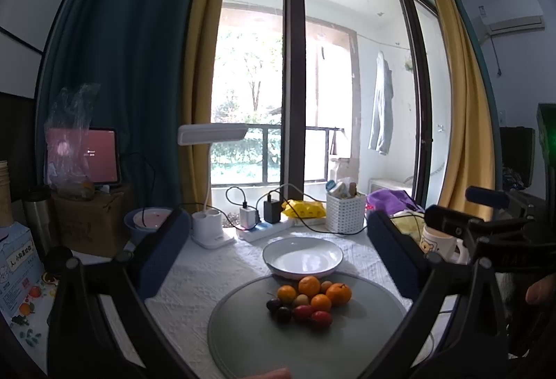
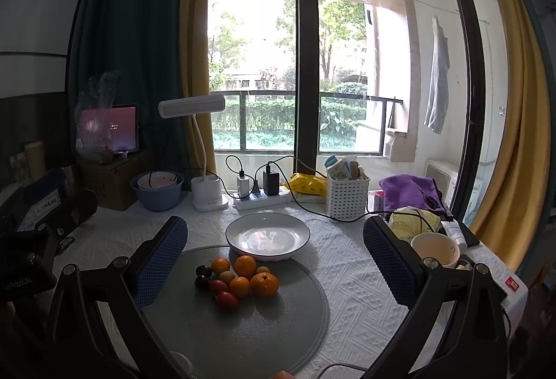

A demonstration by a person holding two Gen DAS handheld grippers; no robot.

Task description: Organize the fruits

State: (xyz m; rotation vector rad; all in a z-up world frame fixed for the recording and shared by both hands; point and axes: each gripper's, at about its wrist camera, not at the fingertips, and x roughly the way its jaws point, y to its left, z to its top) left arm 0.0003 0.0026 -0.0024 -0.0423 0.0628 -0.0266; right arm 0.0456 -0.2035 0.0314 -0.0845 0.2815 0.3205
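On the white tablecloth [image 2: 347, 274], a round grey mat [image 1: 260, 337] is laid nearest the cameras, and the fruit pile [image 1: 307, 302] is clustered on its far half. Four mandarins [image 2: 264, 284], a few red cherry tomatoes [image 2: 227, 300], two dark cherries [image 2: 203, 276] and a couple of small pale fruits are counted, all touching or nearly so. An empty white plate [image 2: 267, 235] is set just beyond the pile, its near rim overlapping the mat edge.

Both tools are held back, above and short of the mat. The left gripper [image 1: 278, 243] is seen with fingers spread wide and nothing between them; the same is seen on the right gripper [image 2: 274, 250]. No fruit is touched.

Step judged: the very start, approach only, nothing sorted yet. The plate is taken as the likely target, though the task line does not say so.

Next move is expected to need one gripper lowered onto an outer fruit. The near-right mandarin is the easiest, being large and exposed on one side. Fingers should be set either side with light closure; the tomatoes are soft and round and could roll or be squashed. The tight packing means neighbours may be nudged.

Clutter behind (desk lamp [image 2: 208, 191], power strip [image 2: 260, 198], white basket [image 2: 347, 196], mug [image 2: 436, 248]) is well apart from the work zone.
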